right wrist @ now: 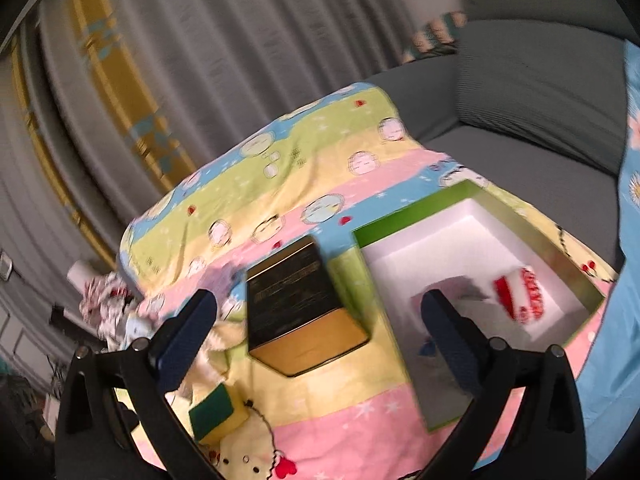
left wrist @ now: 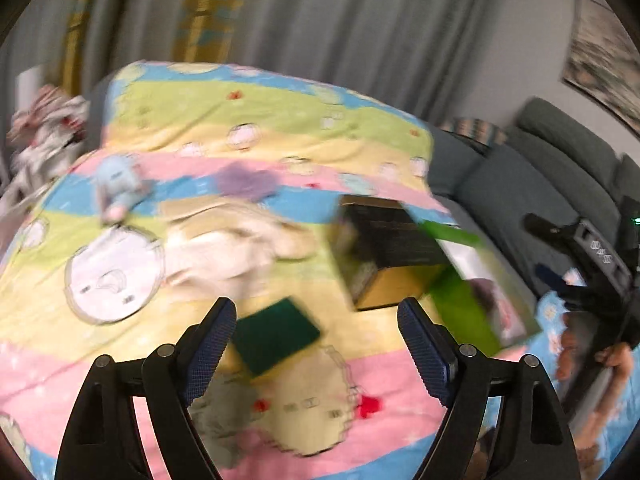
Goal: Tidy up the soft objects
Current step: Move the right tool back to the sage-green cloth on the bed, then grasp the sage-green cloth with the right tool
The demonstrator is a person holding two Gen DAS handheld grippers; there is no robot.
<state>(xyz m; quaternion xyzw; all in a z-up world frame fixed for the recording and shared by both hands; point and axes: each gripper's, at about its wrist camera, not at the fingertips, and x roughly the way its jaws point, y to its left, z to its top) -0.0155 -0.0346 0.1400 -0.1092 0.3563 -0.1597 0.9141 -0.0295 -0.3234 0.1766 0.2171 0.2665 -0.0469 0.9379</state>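
Two grippers hang over a striped pastel blanket (left wrist: 280, 128), and both have their tongs spread apart with nothing between them: the left gripper (left wrist: 320, 354) above a dark green sponge (left wrist: 276, 334) that lies flat on the cloth, the right gripper (right wrist: 320, 328) above a black and gold box (right wrist: 300, 304). Just right of that box stands an open green box (right wrist: 404, 216) with a white lining, and a red and white soft item (right wrist: 520, 300) lies inside it near its far corner. In the left wrist view a small blue plush toy (left wrist: 116, 186), a purple cloth (left wrist: 248, 182) and a cream towel (left wrist: 240, 240) lie loose on the blanket, well apart from the green box. Grey curtains (left wrist: 320, 20) hang behind.
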